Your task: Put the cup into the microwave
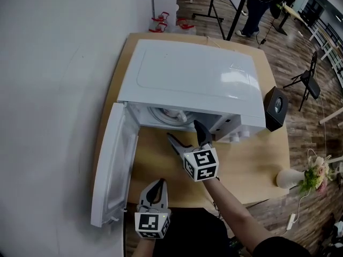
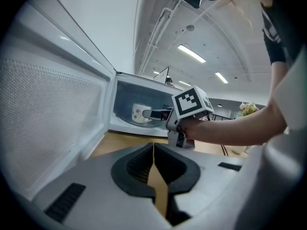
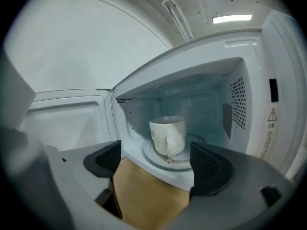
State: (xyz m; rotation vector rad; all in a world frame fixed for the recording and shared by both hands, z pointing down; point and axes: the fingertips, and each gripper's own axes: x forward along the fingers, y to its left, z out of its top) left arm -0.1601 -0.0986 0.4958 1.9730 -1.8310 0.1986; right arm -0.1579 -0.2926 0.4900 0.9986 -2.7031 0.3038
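Observation:
A white cup [image 3: 168,134] with its handle facing me stands upright on the glass turntable [image 3: 149,158] inside the white microwave [image 1: 193,79]. The microwave door [image 1: 110,165] hangs open to the left. My right gripper [image 3: 157,163] is open just outside the cavity mouth, with the cup beyond its fingers and nothing between them. In the head view the right gripper [image 1: 184,131] points into the opening, where only a bit of the cup [image 1: 172,114] shows. My left gripper [image 1: 155,189] is shut and empty, low near the table's front edge. From the left gripper view I see the cup [image 2: 140,113] in the cavity.
The microwave sits on a wooden table [image 1: 257,165]. A black cube speaker [image 1: 275,107] stands at the microwave's right side. A white vase with flowers [image 1: 292,178] is at the table's right corner. A folding chair [image 1: 308,82] and a standing person [image 1: 260,4] are on the floor beyond.

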